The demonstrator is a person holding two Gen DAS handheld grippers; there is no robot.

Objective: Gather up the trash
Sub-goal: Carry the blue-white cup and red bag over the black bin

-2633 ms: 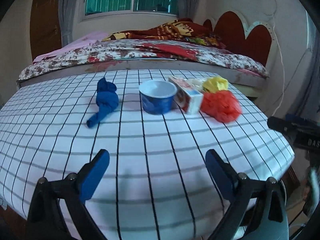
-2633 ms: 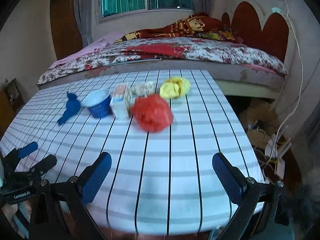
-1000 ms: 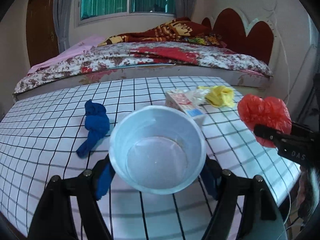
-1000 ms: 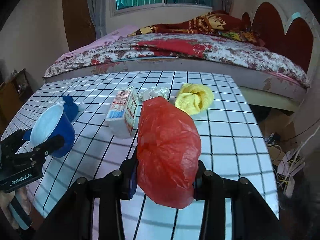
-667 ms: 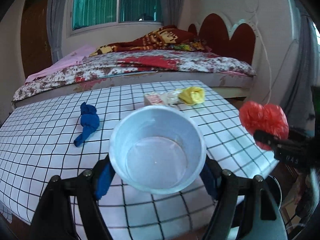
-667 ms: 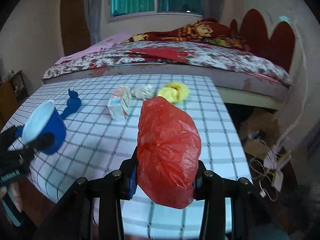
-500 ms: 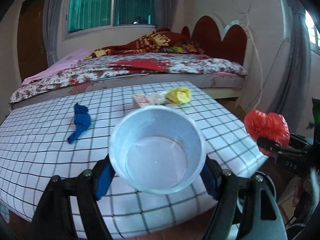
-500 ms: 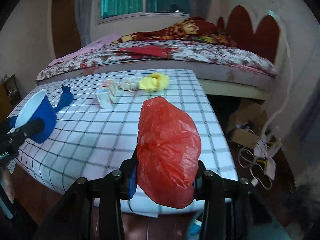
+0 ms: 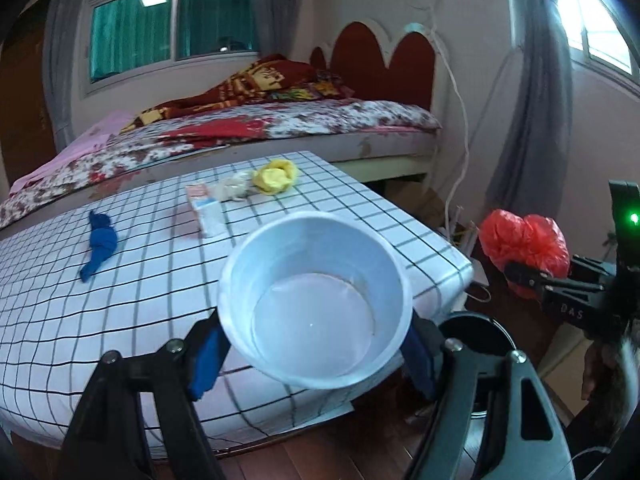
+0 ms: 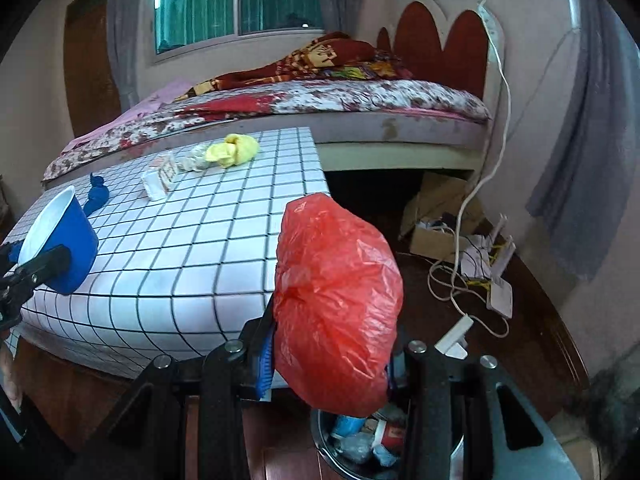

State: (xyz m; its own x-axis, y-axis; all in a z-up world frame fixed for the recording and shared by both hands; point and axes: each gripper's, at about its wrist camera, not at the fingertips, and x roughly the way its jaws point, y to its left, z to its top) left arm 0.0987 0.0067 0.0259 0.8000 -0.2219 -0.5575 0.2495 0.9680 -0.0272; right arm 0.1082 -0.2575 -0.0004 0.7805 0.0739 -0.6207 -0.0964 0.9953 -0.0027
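Note:
My left gripper (image 9: pixel 312 352) is shut on a blue paper cup (image 9: pixel 316 304) with a white inside, held off the table's right front corner; the cup also shows in the right wrist view (image 10: pixel 60 240). My right gripper (image 10: pixel 328 360) is shut on a crumpled red plastic bag (image 10: pixel 336 300), held above a round bin (image 10: pixel 360 444) on the floor that holds several pieces of trash. The bag also shows in the left wrist view (image 9: pixel 524 240), and the bin's dark rim (image 9: pixel 476 332) below it.
On the checked table (image 9: pixel 140 280) lie a blue bag (image 9: pixel 98 244), a small carton (image 9: pixel 206 210), a crumpled white wrapper (image 9: pixel 234 190) and a yellow bag (image 9: pixel 276 176). A bed (image 9: pixel 260 128) stands behind. Cables and boxes (image 10: pixel 460 240) lie on the floor right of the table.
Both grippers took hold of their items, the cup and the red bag, lifted them, and moved back and right off the table. The bin has come into view under the red bag.

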